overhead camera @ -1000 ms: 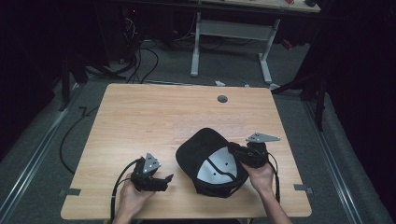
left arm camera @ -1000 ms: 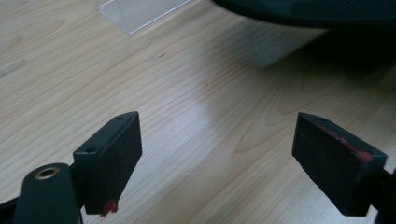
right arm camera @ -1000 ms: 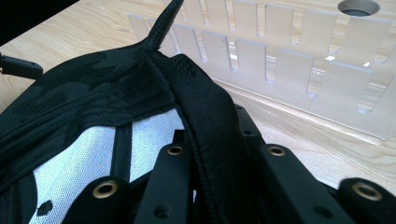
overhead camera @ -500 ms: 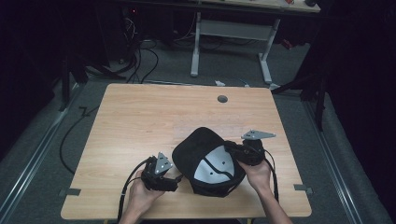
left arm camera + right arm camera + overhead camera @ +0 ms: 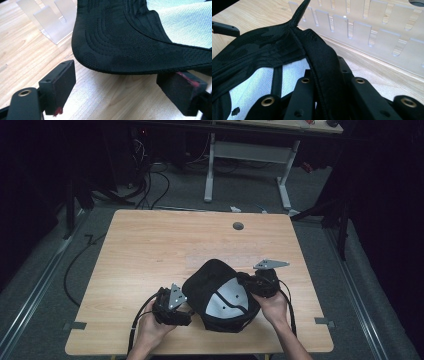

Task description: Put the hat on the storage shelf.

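Observation:
A black cap point(image 5: 212, 282) lies upside down near the table's front edge, its white lining point(image 5: 227, 300) facing up. My right gripper point(image 5: 246, 281) is at the cap's right side, shut on the black rim band point(image 5: 322, 57), which runs between its jaws. My left gripper point(image 5: 189, 314) rests on the table just left of the cap. In the left gripper view the stitched brim point(image 5: 130, 42) hangs over the gap between the pads point(image 5: 61, 80), which stand wide apart and do not touch it. So my left gripper point(image 5: 120, 82) is open.
The wooden table point(image 5: 150, 245) has a round cable hole point(image 5: 238, 226) at its far side. A clear slotted plastic rack point(image 5: 367, 32) lies flat just beyond the cap. Cables trail from both grippers; a desk frame point(image 5: 250, 155) stands behind the table.
My left gripper has edged right along the table, up to the cap's brim. The right gripper keeps its hold in the same place.

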Demonstrator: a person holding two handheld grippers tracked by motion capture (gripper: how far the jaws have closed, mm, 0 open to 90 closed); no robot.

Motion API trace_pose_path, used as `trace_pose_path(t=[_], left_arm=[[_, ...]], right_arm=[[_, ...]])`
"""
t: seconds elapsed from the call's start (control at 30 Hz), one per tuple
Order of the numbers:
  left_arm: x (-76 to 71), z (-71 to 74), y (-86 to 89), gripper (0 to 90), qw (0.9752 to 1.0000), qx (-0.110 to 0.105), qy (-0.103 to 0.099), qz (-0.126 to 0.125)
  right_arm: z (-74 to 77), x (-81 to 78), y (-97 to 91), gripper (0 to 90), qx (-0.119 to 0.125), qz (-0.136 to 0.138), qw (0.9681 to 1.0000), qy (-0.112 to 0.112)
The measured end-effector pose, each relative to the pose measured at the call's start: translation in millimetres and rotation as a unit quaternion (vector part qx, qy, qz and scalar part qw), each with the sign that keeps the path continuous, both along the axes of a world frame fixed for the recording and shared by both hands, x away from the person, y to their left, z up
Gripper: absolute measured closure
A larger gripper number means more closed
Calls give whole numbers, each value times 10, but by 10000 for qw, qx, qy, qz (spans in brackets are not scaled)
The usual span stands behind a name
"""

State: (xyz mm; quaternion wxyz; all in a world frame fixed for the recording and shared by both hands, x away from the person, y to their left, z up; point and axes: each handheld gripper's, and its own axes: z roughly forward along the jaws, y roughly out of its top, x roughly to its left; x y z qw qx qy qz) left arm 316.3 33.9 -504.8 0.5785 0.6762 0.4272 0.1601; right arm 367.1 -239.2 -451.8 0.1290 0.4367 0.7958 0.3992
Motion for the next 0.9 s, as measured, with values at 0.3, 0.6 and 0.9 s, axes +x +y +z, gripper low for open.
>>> trace_pose_path(t=[0.3,0.6,0.9], left_arm=[[-80,67,-63,168,9991,180,-355,-167],[-113,77,-68,233,9975,362,-561,-240],[-129,127,-94,303,9962,435,-672,-354]], right_arm=[[49,-34,52,804,-151,51,9998,94],[52,-34,89,803,-202,57,9996,171],[57,-27,127,803,82,319,9987,387]])
